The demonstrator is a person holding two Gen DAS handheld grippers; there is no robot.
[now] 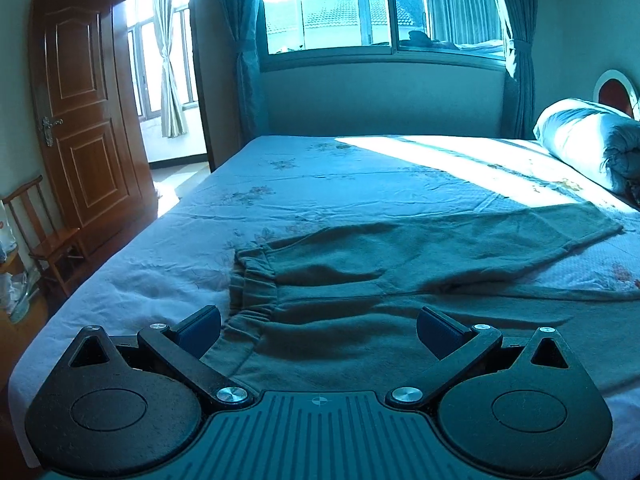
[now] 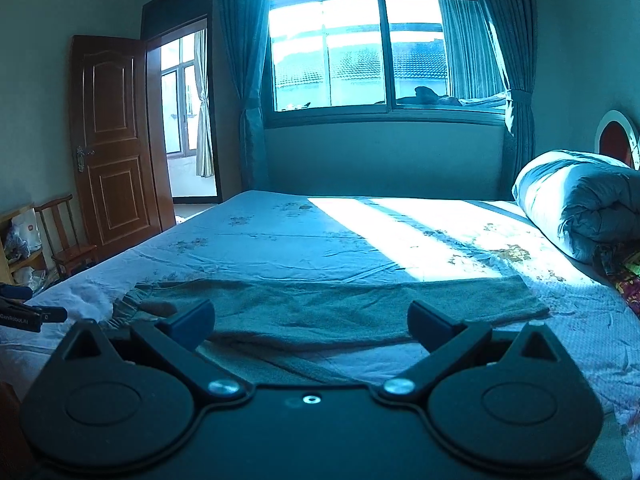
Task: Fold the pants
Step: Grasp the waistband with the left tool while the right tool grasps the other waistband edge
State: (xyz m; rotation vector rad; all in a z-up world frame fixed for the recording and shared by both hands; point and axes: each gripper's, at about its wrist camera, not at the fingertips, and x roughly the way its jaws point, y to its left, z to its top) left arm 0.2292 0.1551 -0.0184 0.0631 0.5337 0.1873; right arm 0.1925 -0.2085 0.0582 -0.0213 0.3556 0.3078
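Observation:
Grey-green pants (image 1: 380,272) lie flat on the bed (image 1: 304,184), elastic waistband (image 1: 250,284) to the left, legs spread out to the right. My left gripper (image 1: 318,330) is open and empty, hovering low over the waist end. In the right wrist view the pants (image 2: 320,304) stretch across the bed (image 2: 280,240), with the far leg's cuff (image 2: 528,296) at the right. My right gripper (image 2: 310,326) is open and empty above the near leg. The left gripper's tip (image 2: 24,314) shows at the left edge there.
A rolled duvet (image 2: 580,208) lies at the headboard end on the right. A wooden chair (image 1: 44,236) and an open door (image 1: 80,120) stand left of the bed. A window with curtains (image 2: 380,52) is behind the bed. Sunlight falls across the sheet (image 2: 400,232).

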